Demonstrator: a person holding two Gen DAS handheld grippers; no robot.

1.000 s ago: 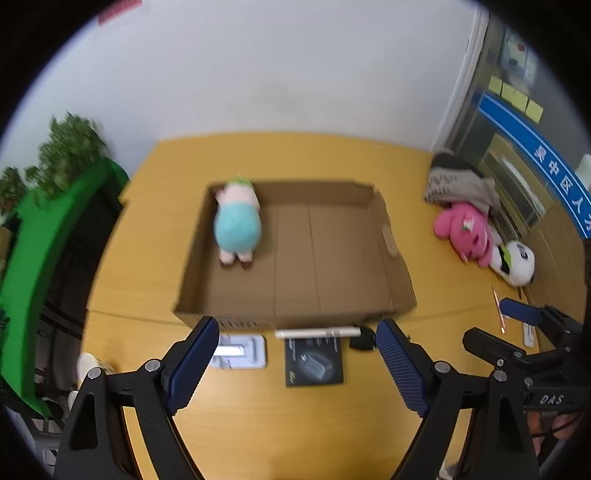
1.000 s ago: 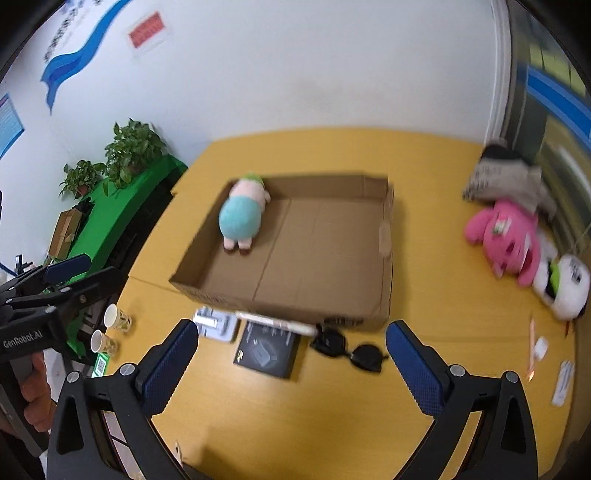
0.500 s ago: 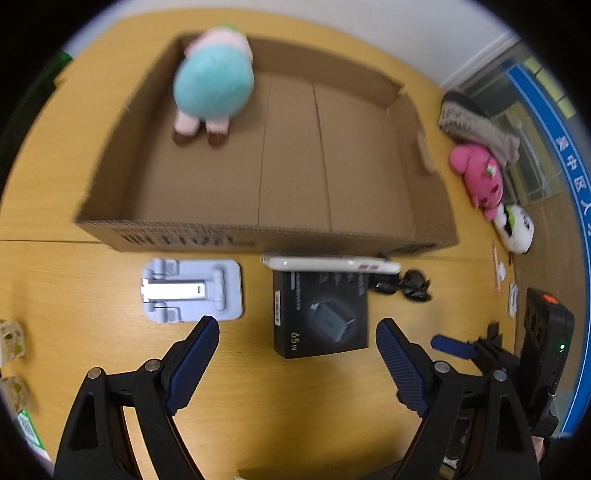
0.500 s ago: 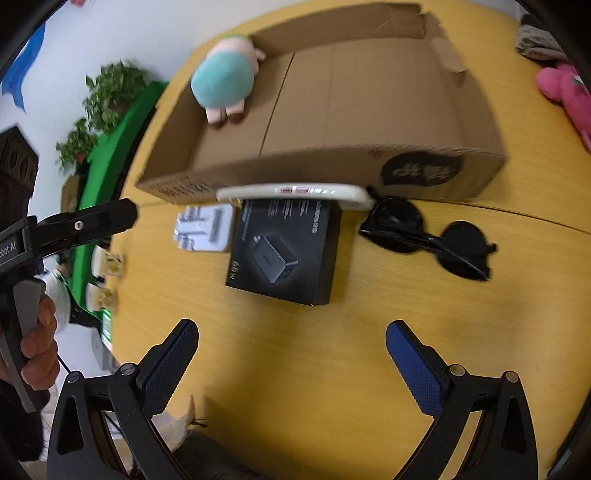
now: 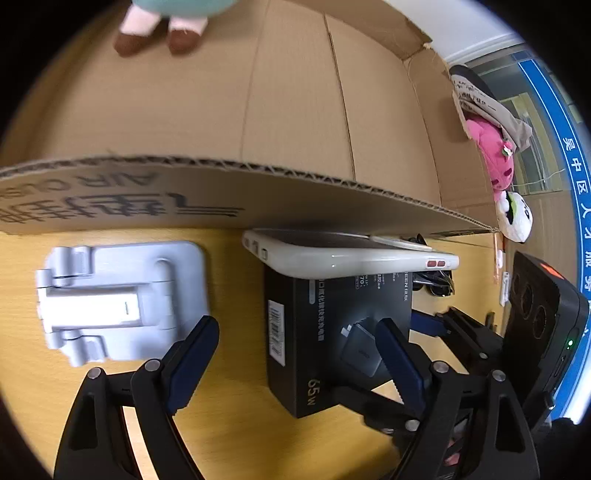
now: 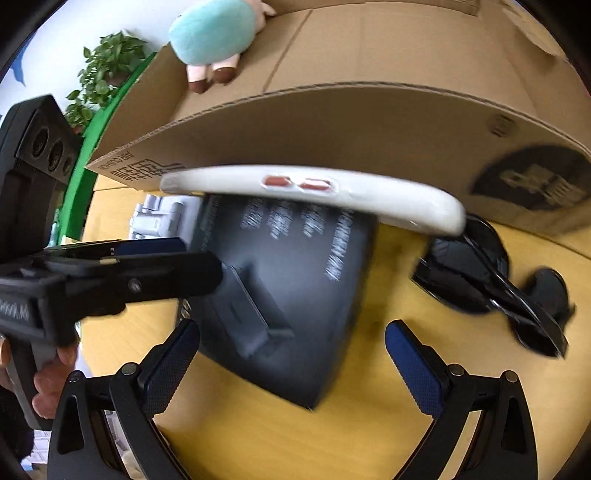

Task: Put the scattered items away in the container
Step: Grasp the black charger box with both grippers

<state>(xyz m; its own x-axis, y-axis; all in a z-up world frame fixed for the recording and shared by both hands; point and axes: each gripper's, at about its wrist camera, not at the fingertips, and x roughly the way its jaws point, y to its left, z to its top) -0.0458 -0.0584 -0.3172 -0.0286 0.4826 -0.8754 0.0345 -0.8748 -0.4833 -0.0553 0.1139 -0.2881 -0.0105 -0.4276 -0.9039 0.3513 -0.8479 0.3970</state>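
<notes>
A shallow cardboard box point(image 5: 258, 192) point(image 6: 369, 122) stands on the wooden table with a teal plush point(image 6: 214, 33) inside. In front of it lie a black charger box point(image 5: 332, 332) point(image 6: 288, 280), a white phone point(image 5: 351, 254) point(image 6: 332, 195) propped on it against the carton, a grey folding stand point(image 5: 118, 299) and black sunglasses point(image 6: 491, 284). My left gripper point(image 5: 295, 354) is open low over the black box's left part. My right gripper point(image 6: 291, 354) is open low over the black box. The left gripper's fingers point(image 6: 147, 254) show in the right wrist view.
A pink plush point(image 5: 491, 155), a white panda plush point(image 5: 515, 214) and a grey cloth point(image 5: 487, 107) lie right of the carton. A potted plant point(image 6: 107, 70) stands on a green surface beyond the table's left edge.
Both grippers have dropped down and forward toward the black box and the phone. Both stay open. The objects have not moved.
</notes>
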